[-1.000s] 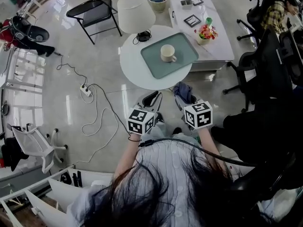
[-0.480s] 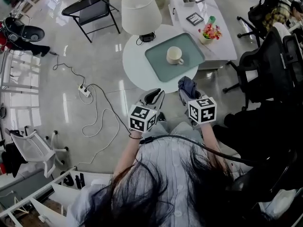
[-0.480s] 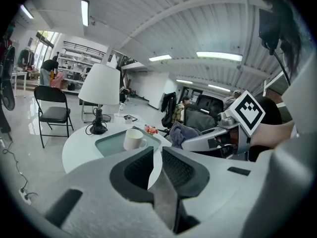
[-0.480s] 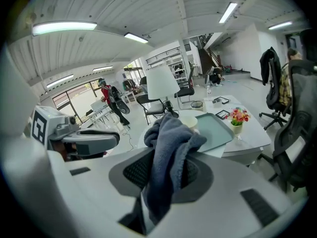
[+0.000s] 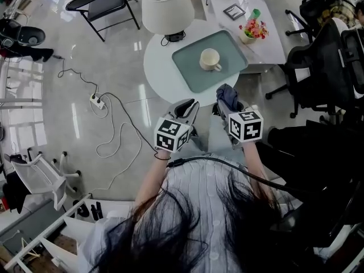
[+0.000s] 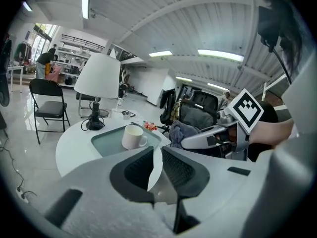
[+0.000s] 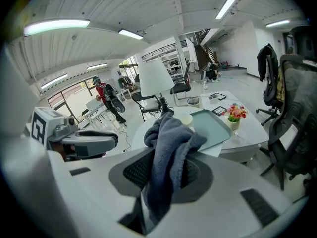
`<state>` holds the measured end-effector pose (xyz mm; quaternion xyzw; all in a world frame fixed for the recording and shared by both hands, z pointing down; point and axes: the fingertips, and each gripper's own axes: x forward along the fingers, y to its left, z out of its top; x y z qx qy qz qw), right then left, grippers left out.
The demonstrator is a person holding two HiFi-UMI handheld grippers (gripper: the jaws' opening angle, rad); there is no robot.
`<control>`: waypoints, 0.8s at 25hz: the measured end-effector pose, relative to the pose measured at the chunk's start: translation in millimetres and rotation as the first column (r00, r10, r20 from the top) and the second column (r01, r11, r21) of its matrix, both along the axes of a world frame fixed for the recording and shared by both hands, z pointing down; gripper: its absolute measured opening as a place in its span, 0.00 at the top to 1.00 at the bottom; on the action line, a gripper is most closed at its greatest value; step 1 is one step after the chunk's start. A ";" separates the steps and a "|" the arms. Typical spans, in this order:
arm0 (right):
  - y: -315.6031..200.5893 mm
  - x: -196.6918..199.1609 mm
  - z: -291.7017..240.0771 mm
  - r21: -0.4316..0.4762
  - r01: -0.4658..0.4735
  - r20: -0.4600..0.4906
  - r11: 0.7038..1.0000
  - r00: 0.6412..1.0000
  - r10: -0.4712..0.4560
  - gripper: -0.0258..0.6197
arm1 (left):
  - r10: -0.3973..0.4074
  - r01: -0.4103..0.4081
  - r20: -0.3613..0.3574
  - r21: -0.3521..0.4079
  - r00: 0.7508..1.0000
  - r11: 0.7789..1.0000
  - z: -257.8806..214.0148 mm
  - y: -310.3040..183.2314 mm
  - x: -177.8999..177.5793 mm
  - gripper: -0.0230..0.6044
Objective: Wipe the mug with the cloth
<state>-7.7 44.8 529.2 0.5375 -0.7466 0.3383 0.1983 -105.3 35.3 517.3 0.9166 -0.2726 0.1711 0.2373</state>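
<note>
A cream mug (image 5: 210, 59) (image 6: 132, 137) stands upright on a pale green tray (image 5: 190, 73) (image 6: 108, 142) on a round white table (image 5: 159, 78). My left gripper (image 5: 189, 105) (image 6: 155, 163) hangs short of the table's near edge, shut with nothing between its jaws. My right gripper (image 5: 225, 100) (image 7: 166, 172) is beside it, shut on a dark blue cloth (image 5: 228, 95) (image 7: 168, 152) that bunches up over the jaws. In the right gripper view the cloth hides most of the mug (image 7: 187, 118).
A white lamp (image 5: 166, 7) stands at the table's far left edge. A white side table (image 5: 267, 44) with a flower pot (image 5: 252, 33) lies to the right. Black office chairs (image 5: 330, 61) are at the right, a folding chair (image 5: 102, 1) and floor cables (image 5: 114, 124) at the left.
Both grippers have moved forward towards the round table, the right one carrying the cloth. The table and mug now sit nearer to them in the head view.
</note>
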 end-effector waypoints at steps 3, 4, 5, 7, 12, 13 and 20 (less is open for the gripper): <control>-6.0 8.9 6.3 -0.016 0.009 0.001 1.000 1.000 -0.009 0.82 | 0.003 -0.003 0.013 -0.019 1.000 1.000 7.0 -2.5 9.0 0.89; -8.8 12.1 7.5 -0.018 0.012 0.002 1.000 1.000 -0.012 0.82 | 0.003 -0.003 0.020 -0.024 1.000 1.000 9.8 -4.5 12.1 0.89; -12.7 15.9 8.6 -0.020 0.016 0.003 1.000 1.000 -0.016 0.82 | 0.003 -0.002 0.028 -0.029 1.000 1.000 12.7 -7.6 15.8 0.89; -22.6 25.7 11.2 -0.024 0.024 0.004 0.999 1.000 -0.024 0.82 | 0.005 -0.003 0.041 -0.043 0.999 0.999 18.7 -15.2 26.2 0.89; -46.0 55.4 23.1 -0.051 0.053 0.000 0.997 0.999 -0.053 0.82 | -0.004 0.009 0.057 -0.096 0.998 0.995 39.3 -33.9 61.2 0.89; -51.2 62.0 25.5 -0.055 0.056 0.001 0.997 0.998 -0.056 0.82 | -0.015 0.021 0.057 -0.110 0.998 0.994 44.0 -39.3 68.9 0.89; -76.4 95.0 42.4 -0.105 0.094 0.012 0.990 0.996 -0.093 0.82 | -0.149 0.155 0.045 -0.253 0.988 0.955 83.0 -73.4 111.7 0.89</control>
